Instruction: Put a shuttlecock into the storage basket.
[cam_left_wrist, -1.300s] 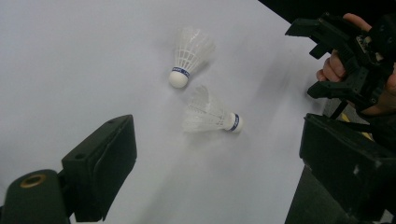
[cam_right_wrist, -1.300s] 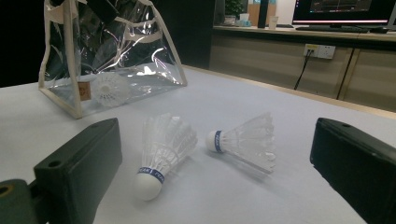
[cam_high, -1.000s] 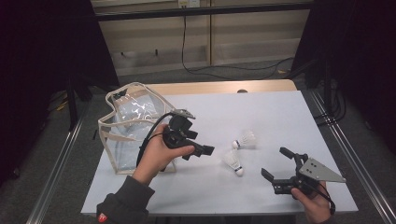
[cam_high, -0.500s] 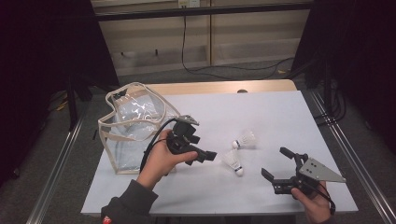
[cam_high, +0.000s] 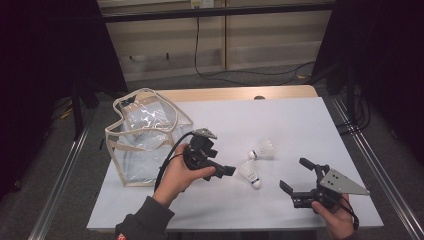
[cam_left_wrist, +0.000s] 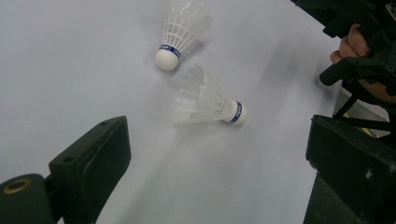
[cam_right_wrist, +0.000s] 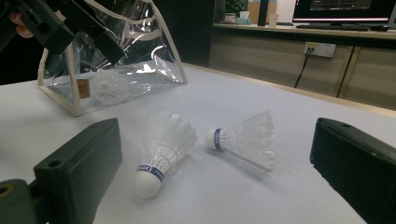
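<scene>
Hand-held gripper on the left (cam_high: 227, 171) is held open and empty, just left of the nearer white feathered shuttlecock with a blue band and round white tip (cam_high: 248, 173). That shuttlecock lies on its side on the white worktop (cam_high: 300, 125), between the two tools. It looks like this one is to be picked up next and put in the clear plastic bag with cream edges (cam_high: 142, 137), which stands at the left.

To do it well, the jaws should be brought down around the round tip or the band, not the thin feathers, which could be bent. A soft squeeze should be enough, since it looks very light.

The right hand-held gripper (cam_high: 297, 177) is also open and empty, near the right front of the worktop.

Three shuttlecocks can be counted: two on the worktop, the farther one (cam_high: 263, 149) just beyond the nearer one, and one inside the bag (cam_right_wrist: 110, 87). One bag and two tools are seen.
</scene>
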